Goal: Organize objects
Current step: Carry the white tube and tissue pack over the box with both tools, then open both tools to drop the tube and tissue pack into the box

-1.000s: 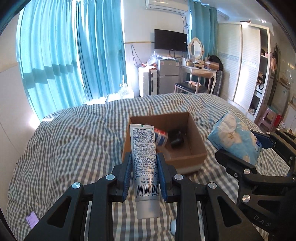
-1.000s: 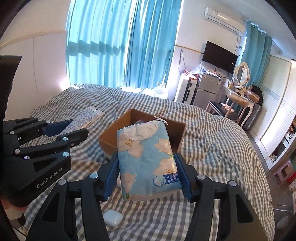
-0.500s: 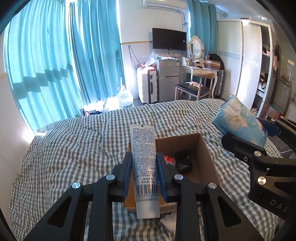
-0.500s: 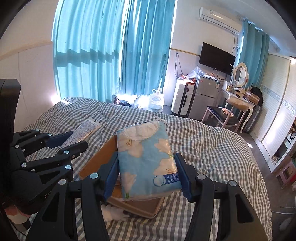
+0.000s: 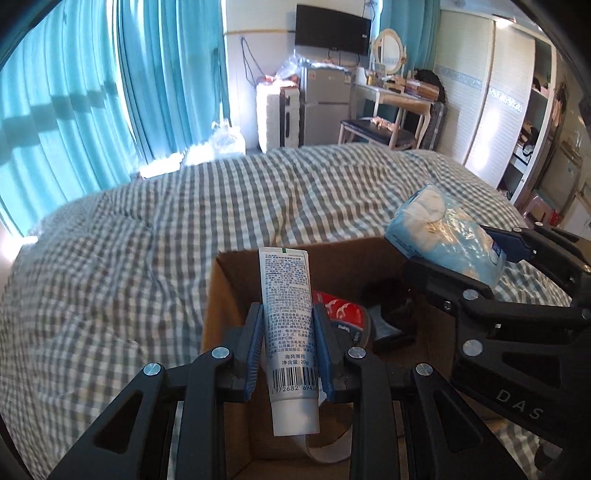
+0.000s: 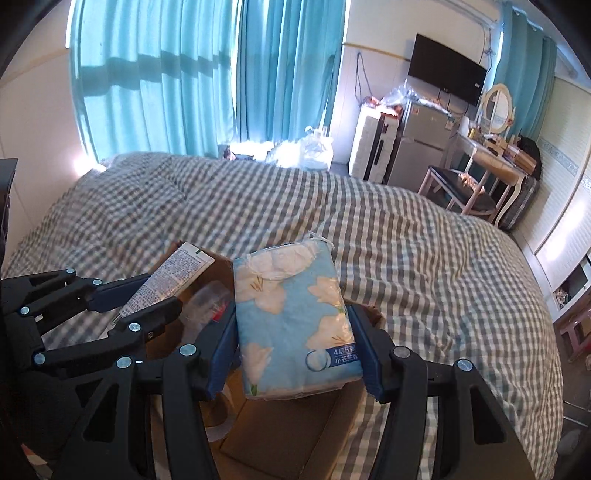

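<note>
- Clamping a white printed plastic tube [image 5: 290, 332] between its blue pads, the left gripper [image 5: 288, 354] hangs over the open brown cardboard box [image 5: 221, 295].
- Squeezing a light-blue flower-printed tissue pack [image 6: 295, 321], the right gripper [image 6: 295, 354] is above the same box, just beside the left one.
- Box rests on the grey-and-white checked bed cover [image 5: 129, 277], near its front edge; a red-and-white packet [image 5: 341, 310] and something dark lie inside.

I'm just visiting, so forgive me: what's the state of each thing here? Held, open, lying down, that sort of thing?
left gripper: shut on the tube.
tube: held over the box.
right gripper: shut on the tissue pack.
tissue pack: held above the box.
cardboard box: open, on the bed, with items inside.
curtains: drawn.
TV: screen dark.
</note>
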### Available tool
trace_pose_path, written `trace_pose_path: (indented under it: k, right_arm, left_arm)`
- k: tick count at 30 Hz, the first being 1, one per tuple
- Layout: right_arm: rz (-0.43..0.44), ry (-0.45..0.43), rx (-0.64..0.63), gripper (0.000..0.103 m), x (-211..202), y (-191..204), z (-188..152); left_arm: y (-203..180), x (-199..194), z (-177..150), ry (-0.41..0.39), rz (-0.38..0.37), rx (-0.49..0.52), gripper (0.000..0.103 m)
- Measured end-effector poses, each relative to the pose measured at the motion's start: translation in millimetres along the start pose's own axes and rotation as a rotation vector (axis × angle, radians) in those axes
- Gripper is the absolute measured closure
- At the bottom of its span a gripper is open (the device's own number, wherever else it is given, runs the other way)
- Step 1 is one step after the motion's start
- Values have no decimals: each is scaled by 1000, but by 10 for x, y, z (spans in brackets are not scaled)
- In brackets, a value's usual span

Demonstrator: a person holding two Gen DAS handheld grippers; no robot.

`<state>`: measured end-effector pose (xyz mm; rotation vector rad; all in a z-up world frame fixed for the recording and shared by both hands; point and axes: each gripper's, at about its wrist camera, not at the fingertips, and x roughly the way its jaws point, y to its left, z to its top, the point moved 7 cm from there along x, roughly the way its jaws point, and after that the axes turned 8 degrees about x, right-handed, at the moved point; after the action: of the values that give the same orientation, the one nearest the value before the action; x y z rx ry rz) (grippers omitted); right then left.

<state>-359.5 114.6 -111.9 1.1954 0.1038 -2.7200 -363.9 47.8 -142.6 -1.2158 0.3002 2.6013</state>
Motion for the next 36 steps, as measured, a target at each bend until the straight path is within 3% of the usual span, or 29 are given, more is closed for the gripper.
trace_pose_path:
  k: [5, 11, 19, 22, 26, 28, 32, 36]
  right_arm:
    - [-11, 34, -16, 46, 230, -99, -186]
    - [10, 88, -17, 46, 367, -122, -400]
    - [-21, 61, -26, 45, 171, -127, -448]
    - [-19, 32, -13, 38, -36, -146, -431]
    - [-4, -11, 9, 35, -365, -162, -363]
    - [-8, -38, 15, 31, -583, -175, -328]
    - [-23, -109, 31, 31, -1080, -200, -254]
    - [-40, -187, 33, 31, -1649, -167, -186]
  left_arm:
    - [14, 275, -144, 38, -31, 1, 77]
    - [-1, 290, -208, 35, -40, 17, 77]
    - [-18, 183, -323, 49, -47, 10, 76]
    - [-16, 28, -304, 42, -56, -4, 73]
    - [-31, -309, -214, 8, -53, -6, 52]
    - [-45, -492, -172, -20, -44, -4, 47]
    - [-69, -959, -83, -80, -28, -19, 23]
    - [-104, -1550, -52, -155, 7, -12, 18]
